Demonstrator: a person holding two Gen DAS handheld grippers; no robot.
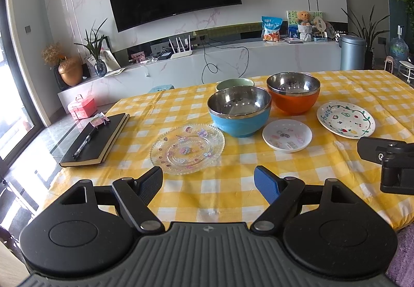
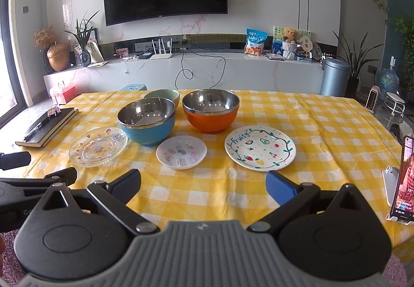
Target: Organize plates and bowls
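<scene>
On the yellow checked tablecloth (image 1: 222,191) (image 2: 323,131) stand a blue bowl (image 1: 239,113) (image 2: 147,121), an orange bowl (image 1: 293,95) (image 2: 211,113) and a green bowl (image 1: 234,84) (image 2: 161,96) behind the blue one. In front lie a clear glass plate (image 1: 187,148) (image 2: 98,150), a small white saucer (image 1: 287,135) (image 2: 181,152) and a white "Fruity" plate (image 1: 345,119) (image 2: 260,148). My left gripper (image 1: 208,183) hovers open near the glass plate. My right gripper (image 2: 203,184) hovers open before the saucer and the Fruity plate, holding nothing.
A black notebook (image 1: 97,141) (image 2: 47,126) with a pen lies at the table's left. A phone on a stand (image 2: 402,181) is at the right edge. Part of the other gripper shows at the side (image 1: 388,160) (image 2: 33,183). A TV wall and cabinet lie beyond.
</scene>
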